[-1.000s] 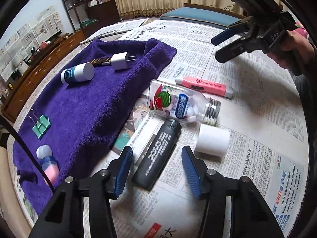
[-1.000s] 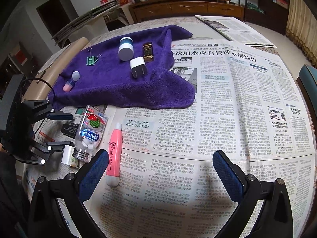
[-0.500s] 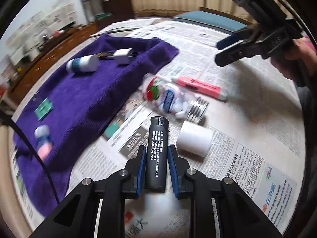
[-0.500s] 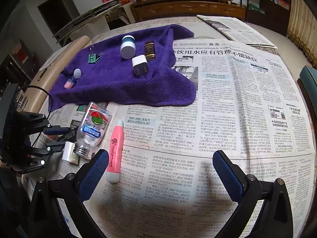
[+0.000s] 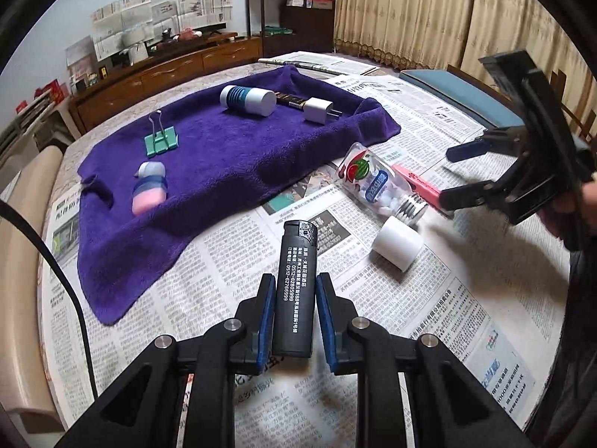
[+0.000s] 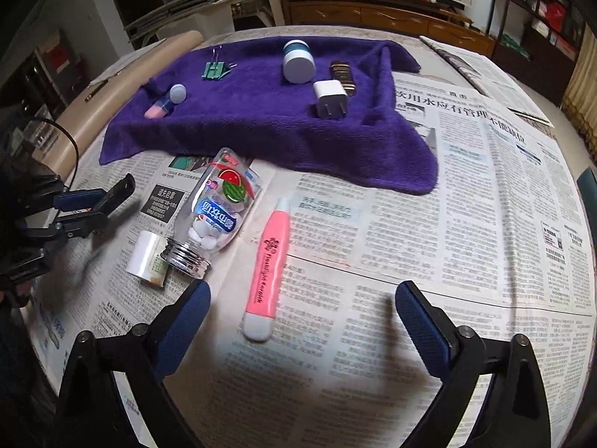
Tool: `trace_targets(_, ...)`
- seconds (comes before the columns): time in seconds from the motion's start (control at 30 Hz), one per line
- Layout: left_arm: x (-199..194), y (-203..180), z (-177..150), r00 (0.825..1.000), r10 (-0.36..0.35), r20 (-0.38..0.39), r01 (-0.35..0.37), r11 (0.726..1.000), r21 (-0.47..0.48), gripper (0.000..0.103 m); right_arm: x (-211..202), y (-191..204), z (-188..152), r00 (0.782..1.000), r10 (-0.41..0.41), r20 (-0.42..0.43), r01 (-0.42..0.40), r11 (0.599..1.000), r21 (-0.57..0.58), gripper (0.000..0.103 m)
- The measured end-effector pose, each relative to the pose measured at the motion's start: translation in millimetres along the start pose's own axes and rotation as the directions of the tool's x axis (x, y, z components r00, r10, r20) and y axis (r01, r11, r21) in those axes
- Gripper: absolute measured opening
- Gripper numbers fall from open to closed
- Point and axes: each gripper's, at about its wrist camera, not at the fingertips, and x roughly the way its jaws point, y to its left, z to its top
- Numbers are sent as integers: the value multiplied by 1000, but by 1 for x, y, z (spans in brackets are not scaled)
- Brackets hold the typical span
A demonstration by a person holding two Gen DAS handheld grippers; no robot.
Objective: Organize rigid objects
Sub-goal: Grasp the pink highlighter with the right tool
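My left gripper [image 5: 293,291] is shut on a black lighter [image 5: 294,283] and holds it above the newspaper. From the right wrist view the same lighter [image 6: 117,192] shows at the far left in that gripper [image 6: 95,207]. A clear candy bottle [image 5: 377,186] [image 6: 220,212] lies on its side beside a white cap [image 5: 397,242] [image 6: 146,257] and a pink highlighter [image 6: 268,265] [image 5: 418,184]. My right gripper [image 6: 302,310] stands open just in front of the highlighter's near end. It also shows open at the right of the left wrist view [image 5: 453,175].
A purple towel [image 5: 231,160] [image 6: 261,119] carries a green binder clip [image 5: 161,142], a small pink bottle [image 5: 149,186], a blue-white jar [image 5: 246,100], a white charger plug [image 5: 319,110] and a dark brown lighter [image 6: 343,74]. Newspapers [image 6: 466,205] cover the table.
My left gripper closed on the black lighter and lifted it off the newspaper. My right gripper moved closer to the pink highlighter and stayed open.
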Motion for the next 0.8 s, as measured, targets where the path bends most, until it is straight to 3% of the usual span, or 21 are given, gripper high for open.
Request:
trace_targets(0.23,-8,11,0,1000,14,28,-12,998,-58,22,9,16,-1,994,-101,48,101,995,7,71)
trace_targets(0.3,-11,14,0,999,17,36,-14,997,-73,22,9,21,-2,993,-97,66,97,995,-9,59)
trace_targets(0.47,-16,15,-3,999,20,41,-16,996,-85,22,7,26,-5,992,-98,75,99,995,-10,49)
trace_targets(0.67,-22,21,-7,998,35,48,-29,993,-115,22,5,29,-4,995,-81,62,82,996,-19,16)
trace_targets(0.8,-26,24,-6,997,41,59,-32,990,-139,22,3,25,-6,997,-53,58,53,999,-3,16)
